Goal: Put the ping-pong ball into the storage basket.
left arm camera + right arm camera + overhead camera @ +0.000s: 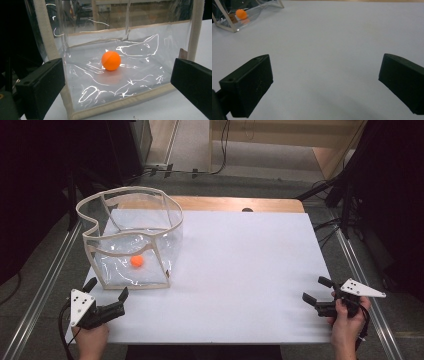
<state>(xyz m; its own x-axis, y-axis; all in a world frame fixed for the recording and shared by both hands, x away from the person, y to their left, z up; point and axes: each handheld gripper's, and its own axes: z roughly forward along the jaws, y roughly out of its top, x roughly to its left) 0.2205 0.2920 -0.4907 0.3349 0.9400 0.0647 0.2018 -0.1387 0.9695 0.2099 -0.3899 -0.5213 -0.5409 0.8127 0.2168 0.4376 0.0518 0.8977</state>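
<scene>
Ball (111, 60) orange, inside clear bag (130, 102) | left gripper (117, 82) view: creased film | fingers apart

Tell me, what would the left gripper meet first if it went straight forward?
Probably the clear front wall of the transparent bag; the orange ball lies behind it, inside. The left gripper is open.

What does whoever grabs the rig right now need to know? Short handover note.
Left gripper: open, holds nothing, just short of the clear bag's near wall, aimed at it.
Right gripper: open, holds nothing, over bare white table near the right edge, far from the bag.
Things: the bag stands open-topped at the table's far left; its beige rim is wavy and sagging. The orange ball lies on the bag's floor.
Done: ball sits inside the bag; neither gripper touches anything.
Left: likely grip the bag or reach in from above for the ball; the left gripper is closest.
</scene>
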